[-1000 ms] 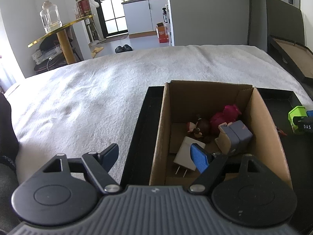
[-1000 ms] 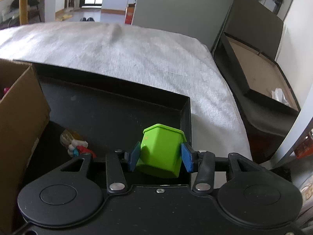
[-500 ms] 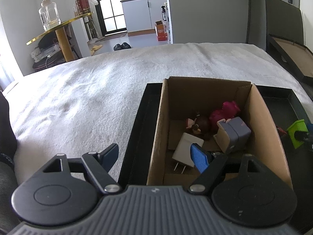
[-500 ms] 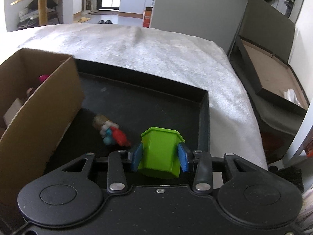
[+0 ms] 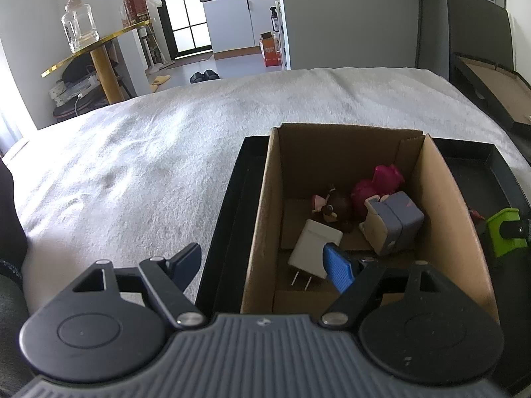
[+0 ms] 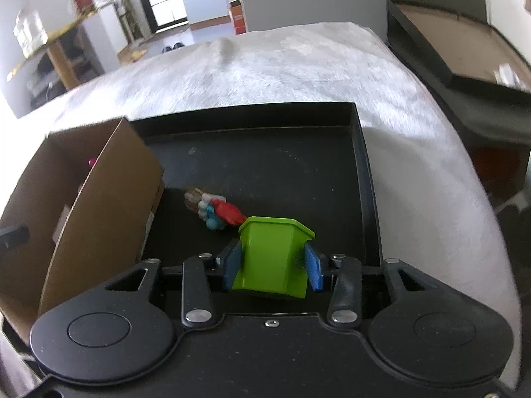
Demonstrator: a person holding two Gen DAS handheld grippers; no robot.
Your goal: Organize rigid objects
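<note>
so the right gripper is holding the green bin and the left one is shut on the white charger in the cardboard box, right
Not quite. The right gripper does hold the green bin, but the left gripper is open and holds nothing. In the left wrist view its fingers stand wide apart, and the white charger lies loose on the floor of the cardboard box.

My left gripper [image 5: 264, 262] hangs with its fingers [image 5: 337, 267] spread wide, holding nothing, straddling the near left wall of the cardboard box [image 5: 262, 219]. To the right of that box, my right gripper [image 6: 272, 265] clamps a green bin [image 6: 270, 255].
</note>
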